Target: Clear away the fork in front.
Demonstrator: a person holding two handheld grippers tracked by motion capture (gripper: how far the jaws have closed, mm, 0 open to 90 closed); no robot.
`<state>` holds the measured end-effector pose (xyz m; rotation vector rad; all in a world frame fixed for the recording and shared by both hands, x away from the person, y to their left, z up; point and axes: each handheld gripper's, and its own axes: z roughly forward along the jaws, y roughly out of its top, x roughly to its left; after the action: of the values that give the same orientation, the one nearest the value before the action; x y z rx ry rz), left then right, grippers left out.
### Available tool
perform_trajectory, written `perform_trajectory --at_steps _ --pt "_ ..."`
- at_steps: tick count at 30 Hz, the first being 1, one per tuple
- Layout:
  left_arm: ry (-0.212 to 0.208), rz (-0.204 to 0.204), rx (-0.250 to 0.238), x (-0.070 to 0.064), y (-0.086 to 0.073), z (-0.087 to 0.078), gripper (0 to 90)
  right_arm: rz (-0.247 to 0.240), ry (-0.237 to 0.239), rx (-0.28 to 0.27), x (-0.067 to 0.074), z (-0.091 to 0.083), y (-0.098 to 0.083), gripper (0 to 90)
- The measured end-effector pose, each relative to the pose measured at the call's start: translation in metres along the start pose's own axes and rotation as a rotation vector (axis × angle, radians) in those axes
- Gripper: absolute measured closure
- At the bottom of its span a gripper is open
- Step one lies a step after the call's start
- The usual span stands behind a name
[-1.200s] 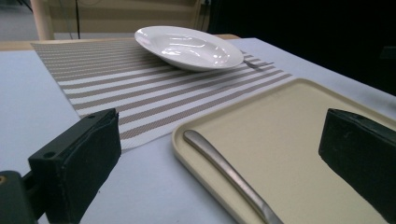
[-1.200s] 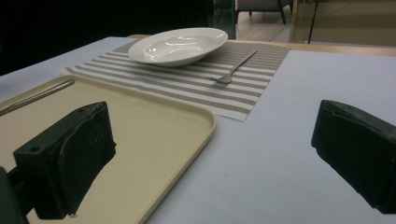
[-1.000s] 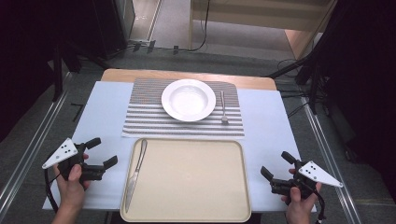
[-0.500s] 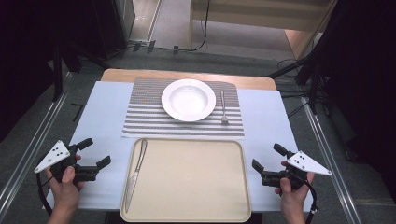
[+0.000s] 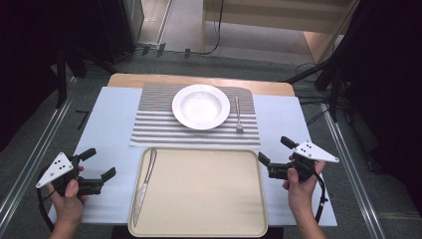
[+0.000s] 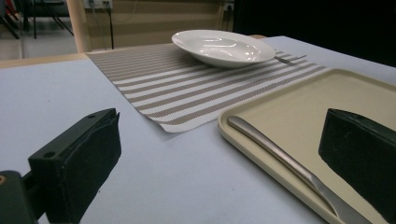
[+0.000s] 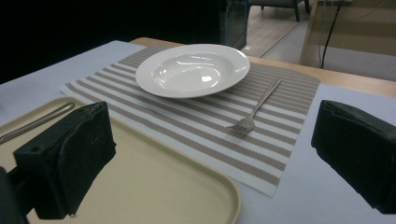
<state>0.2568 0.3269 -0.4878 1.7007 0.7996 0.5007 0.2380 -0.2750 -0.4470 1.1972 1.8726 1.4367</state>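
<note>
While both hands rest low at the near edge of the tabletop, the high view shows the left tongs spread and holding nothing, just left of the tray. The right tongs are also spread and hold nothing, just right of the tray's far right corner. A knife lies in the tray along its left rim, handle to the far side. It is slim, plain, of dull silver metal. Beyond the tray is a striped mat with a white plate and, to the right of the plate, a fork with its tines toward the tray.

From the left gripper view, the knife is between the two black jaws, nearer to the right one, and lies inside the beige tray. Its handle is smooth and rounded at the end. The mat and the plate are farther off.

From the right gripper view, the knife handle shows at the left, above the left jaw. The fork lies on the mat between the jaws, well apart from them, and the plate is behind it. No writing or brand can be read on any of these things.
</note>
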Motion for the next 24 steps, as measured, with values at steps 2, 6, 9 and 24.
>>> perform_trajectory --at_steps 2,6,9,24 --pt "0.001 0.005 -0.002 0.000 0.000 -0.001 0.0 -0.003 -0.002 0.003 0.001 0.006 0.005 0.0" --pt "0.000 -0.021 -0.019 0.003 -0.001 -0.002 0.0 -0.012 0.004 0.022 0.000 0.018 0.013 0.0" --pt "-0.005 -0.022 -0.023 0.003 -0.002 -0.003 0.0 -0.010 0.002 0.040 -0.001 0.028 0.017 0.0" --pt "-0.025 -0.014 -0.009 0.001 -0.004 0.000 0.0 0.044 -0.037 0.091 -0.014 0.066 0.039 0.0"
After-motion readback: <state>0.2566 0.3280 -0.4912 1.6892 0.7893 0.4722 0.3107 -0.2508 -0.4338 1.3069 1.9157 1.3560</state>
